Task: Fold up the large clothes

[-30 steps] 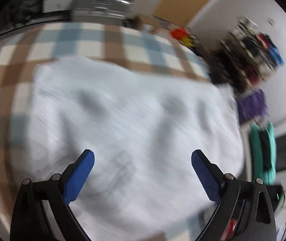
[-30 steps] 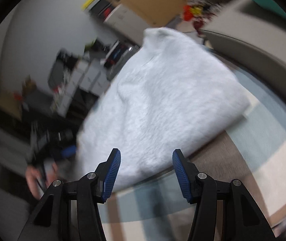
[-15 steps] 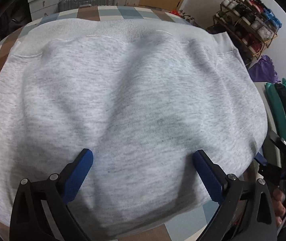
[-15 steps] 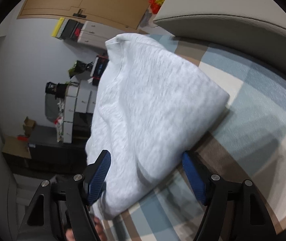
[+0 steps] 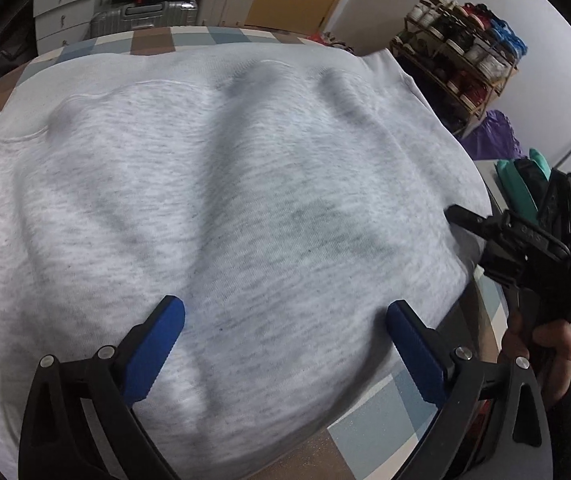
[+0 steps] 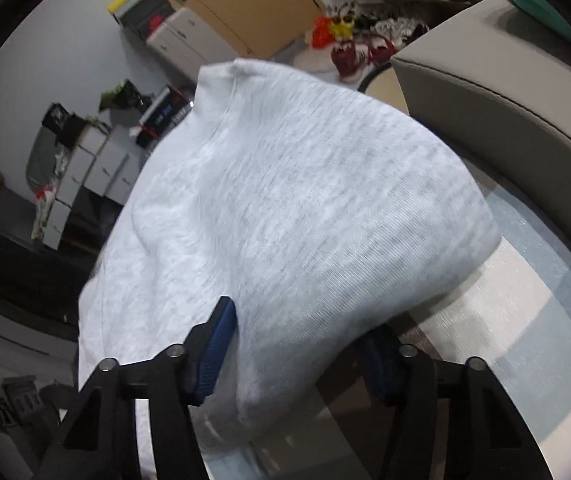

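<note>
On the checked counter [image 5: 401, 412] lies the sweatshirt [image 5: 221, 216], light grey, already folded into a thick block that covers most of the cloth. Its ribbed band runs along the far side, and some soft ridges cross the top layer, so the fold is not yet smooth.

At the left, the left tongs [image 5: 285, 332] hover over the near part of the sweatshirt, spread wide and holding nothing; I cannot tell if the tips touch the fabric. I judge that they wait there to press the layers down or to take the near edge.

At the right, the right tongs [image 6: 301, 348] straddle the near right corner of the sweatshirt. One blue pad [image 6: 217, 350] is above the cloth and the other is dark under the lifted edge. The jaws seem not fully closed, so I cannot tell if they already pinch it. This corner hangs a little above the counter, which suggests that the next fold starts from here.

For moving, a strip of counter stays bare along the near and right edges. A grey cushioned block [image 6: 505, 92] stands close behind the right side, so a sweep in that direction has little room. The far left corner of the sweatshirt seems to reach the counter's edge.
</note>
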Available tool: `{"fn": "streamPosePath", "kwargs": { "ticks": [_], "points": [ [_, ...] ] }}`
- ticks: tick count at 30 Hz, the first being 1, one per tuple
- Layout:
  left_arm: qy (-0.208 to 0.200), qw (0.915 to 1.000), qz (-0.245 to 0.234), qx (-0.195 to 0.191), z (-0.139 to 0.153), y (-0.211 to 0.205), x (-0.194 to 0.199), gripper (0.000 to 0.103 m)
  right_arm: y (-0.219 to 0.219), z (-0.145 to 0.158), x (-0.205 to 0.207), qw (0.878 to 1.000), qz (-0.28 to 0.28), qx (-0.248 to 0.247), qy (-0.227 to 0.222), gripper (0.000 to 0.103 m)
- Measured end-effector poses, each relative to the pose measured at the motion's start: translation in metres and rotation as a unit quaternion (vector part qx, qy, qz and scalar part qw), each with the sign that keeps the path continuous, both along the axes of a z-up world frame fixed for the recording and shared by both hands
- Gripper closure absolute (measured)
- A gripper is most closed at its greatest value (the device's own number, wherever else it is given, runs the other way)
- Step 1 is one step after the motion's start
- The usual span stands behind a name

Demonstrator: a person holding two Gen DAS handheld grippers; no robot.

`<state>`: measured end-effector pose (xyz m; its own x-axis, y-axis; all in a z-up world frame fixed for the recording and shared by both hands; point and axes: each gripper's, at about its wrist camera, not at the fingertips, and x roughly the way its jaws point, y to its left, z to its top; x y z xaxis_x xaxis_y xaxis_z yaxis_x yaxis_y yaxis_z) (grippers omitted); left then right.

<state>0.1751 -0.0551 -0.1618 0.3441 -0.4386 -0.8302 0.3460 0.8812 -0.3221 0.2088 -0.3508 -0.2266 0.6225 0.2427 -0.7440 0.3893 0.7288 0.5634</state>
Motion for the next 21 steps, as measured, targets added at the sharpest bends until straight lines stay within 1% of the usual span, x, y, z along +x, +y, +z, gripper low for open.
{"fn": "streamPosePath", "kwargs": {
  "ticks": [1, 2, 5, 7, 8, 9, 10, 12, 13, 14, 15, 16, 17, 18, 19, 20, 21],
  "points": [
    [0.000, 1.0000, -0.002, 0.002, 0.000, -0.001, 0.000, 0.005, 0.000, 0.000, -0.001, 1.000, -0.001, 0.004, -0.006, 0.058],
    [0.001, 1.0000, -0.001, 0.002, 0.000, 0.000, 0.000, 0.005, -0.001, 0.002, -0.003, 1.000, -0.003, 0.005, -0.019, 0.065],
    [0.003, 1.0000, 0.005, 0.003, 0.000, 0.000, 0.000, 0.005, -0.002, 0.018, -0.018, 0.997, 0.009, 0.009, -0.075, 0.077],
    [0.003, 1.0000, 0.007, 0.006, 0.000, 0.000, 0.000, 0.005, 0.001, 0.030, -0.029, 0.991, 0.031, 0.024, -0.125, 0.077],
    [0.002, 1.0000, 0.007, 0.006, 0.000, 0.000, 0.001, 0.005, 0.005, 0.037, -0.034, 0.985, 0.055, 0.033, -0.158, 0.077],
    [0.002, 1.0000, 0.008, 0.006, 0.000, -0.001, 0.001, 0.005, 0.007, 0.039, -0.035, 0.984, 0.065, 0.032, -0.165, 0.073],
    [0.001, 0.9999, 0.007, 0.008, 0.000, -0.001, 0.000, 0.005, 0.010, 0.038, -0.034, 0.984, 0.072, 0.031, -0.162, 0.072],
    [-0.003, 0.9999, 0.006, 0.014, 0.000, -0.003, -0.001, 0.005, 0.007, 0.027, -0.030, 0.987, 0.055, 0.052, -0.141, 0.061],
    [-0.004, 0.9999, 0.006, 0.014, 0.000, -0.003, -0.001, 0.005, 0.002, 0.018, -0.029, 0.988, 0.039, 0.074, -0.127, 0.059],
    [-0.005, 0.9999, 0.006, 0.014, 0.000, -0.002, -0.002, 0.005, -0.005, 0.007, -0.024, 0.989, 0.019, 0.105, -0.104, 0.057],
    [-0.005, 0.9999, 0.006, 0.013, 0.000, -0.002, -0.002, 0.005, -0.014, -0.006, -0.020, 0.985, 0.000, 0.149, -0.087, 0.057],
    [-0.005, 0.9999, 0.006, 0.012, 0.000, -0.002, -0.003, 0.005, -0.021, -0.017, -0.020, 0.979, -0.012, 0.186, -0.080, 0.057],
    [-0.005, 0.9999, 0.006, 0.012, 0.000, -0.002, -0.003, 0.005, -0.024, -0.025, -0.019, 0.975, -0.018, 0.208, -0.070, 0.057],
    [-0.004, 0.9999, 0.006, 0.011, 0.000, -0.002, -0.003, 0.005, -0.027, -0.031, -0.018, 0.973, -0.020, 0.220, -0.063, 0.057],
    [-0.002, 0.9999, 0.006, 0.010, 0.001, -0.002, -0.002, 0.005, -0.027, -0.034, -0.015, 0.974, -0.017, 0.216, -0.059, 0.055],
    [-0.001, 1.0000, 0.006, 0.007, 0.001, -0.001, -0.002, 0.005, -0.027, -0.033, -0.012, 0.977, -0.012, 0.205, -0.054, 0.052],
    [0.000, 1.0000, 0.007, 0.001, 0.000, 0.000, -0.001, 0.005, -0.025, -0.033, -0.006, 0.980, -0.006, 0.191, -0.046, 0.052]
  ]
}}
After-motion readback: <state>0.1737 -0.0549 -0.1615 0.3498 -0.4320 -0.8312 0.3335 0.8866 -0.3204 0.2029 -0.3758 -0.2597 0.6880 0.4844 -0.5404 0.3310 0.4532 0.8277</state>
